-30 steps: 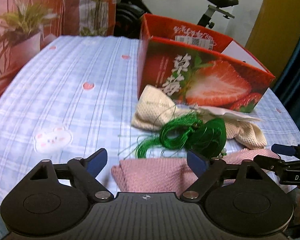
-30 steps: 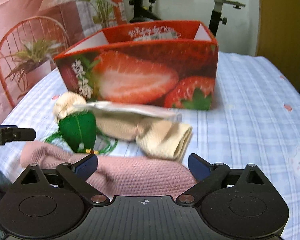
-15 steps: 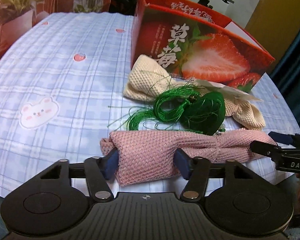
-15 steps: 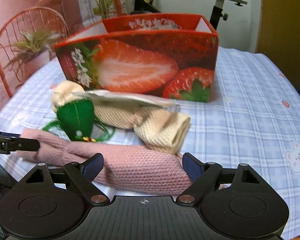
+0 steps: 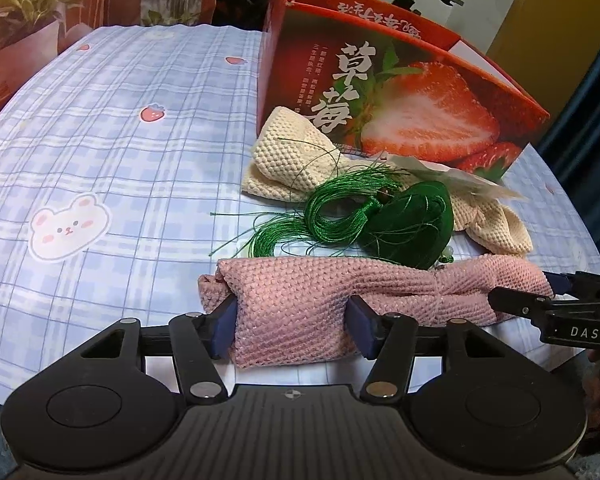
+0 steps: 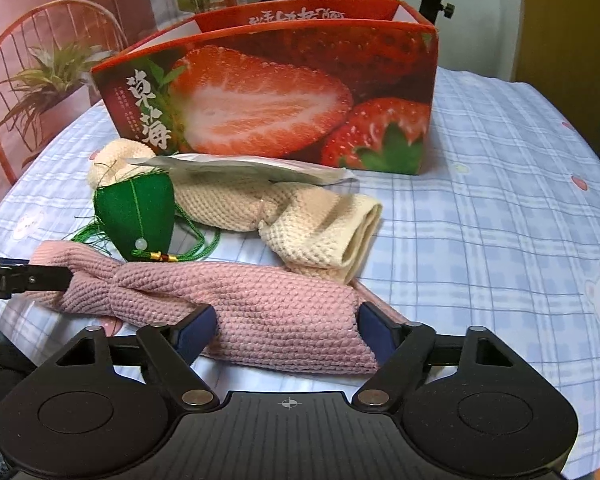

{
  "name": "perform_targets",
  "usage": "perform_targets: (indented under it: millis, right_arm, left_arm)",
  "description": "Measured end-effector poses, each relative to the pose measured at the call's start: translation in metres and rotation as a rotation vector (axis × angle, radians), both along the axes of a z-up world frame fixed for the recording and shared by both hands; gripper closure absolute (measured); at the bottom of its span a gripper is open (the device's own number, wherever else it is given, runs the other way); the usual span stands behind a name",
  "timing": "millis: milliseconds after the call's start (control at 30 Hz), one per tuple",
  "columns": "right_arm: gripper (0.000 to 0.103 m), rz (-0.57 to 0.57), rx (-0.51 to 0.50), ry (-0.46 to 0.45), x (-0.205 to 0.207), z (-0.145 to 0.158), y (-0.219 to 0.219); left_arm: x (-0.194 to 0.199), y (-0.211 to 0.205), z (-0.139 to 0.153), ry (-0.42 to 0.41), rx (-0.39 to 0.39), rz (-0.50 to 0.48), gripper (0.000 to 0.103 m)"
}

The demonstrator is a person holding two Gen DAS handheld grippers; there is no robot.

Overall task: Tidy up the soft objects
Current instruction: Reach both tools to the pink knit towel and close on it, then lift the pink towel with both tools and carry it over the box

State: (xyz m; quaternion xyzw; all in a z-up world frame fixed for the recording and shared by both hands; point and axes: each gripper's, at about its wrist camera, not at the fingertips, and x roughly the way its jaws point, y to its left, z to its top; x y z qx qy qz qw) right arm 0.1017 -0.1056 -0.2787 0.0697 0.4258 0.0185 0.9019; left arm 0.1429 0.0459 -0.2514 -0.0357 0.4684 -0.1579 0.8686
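Both your grippers, left (image 5: 290, 330) and right (image 6: 286, 330), have jaws clamping the pink knit (image 5: 300, 300); next, lift together toward the strawberry box (image 6: 276, 92).

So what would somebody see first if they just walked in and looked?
Probably the big red strawberry box, standing at the back of the checked tablecloth. Next, the pink knitted cloth lying across the front, with the left gripper and right gripper each closed on one end. Between box and pink cloth sit a green tasselled pouch and a cream knitted cloth.
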Motion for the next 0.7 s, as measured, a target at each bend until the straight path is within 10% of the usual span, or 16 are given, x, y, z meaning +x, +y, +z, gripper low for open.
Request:
perform_targets:
  millis: [300, 533, 700]
  right_arm:
    - [0.063, 0.065, 0.032, -0.007, 0.003, 0.002, 0.008]
    - [0.081, 0.087, 0.08, -0.011, 0.006, 0.003, 0.007]
    - [0.086, 0.093, 0.1, -0.045, 0.003, 0.01, 0.008]
  left_arm:
    - [0.003, -0.001, -0.002, -0.016, -0.003, -0.018, 0.041]
    - [0.004, -0.002, 0.0, -0.01, -0.053, -0.036, 0.075]
    - [-0.001, -0.002, 0.008, -0.047, -0.072, -0.03, 0.078]
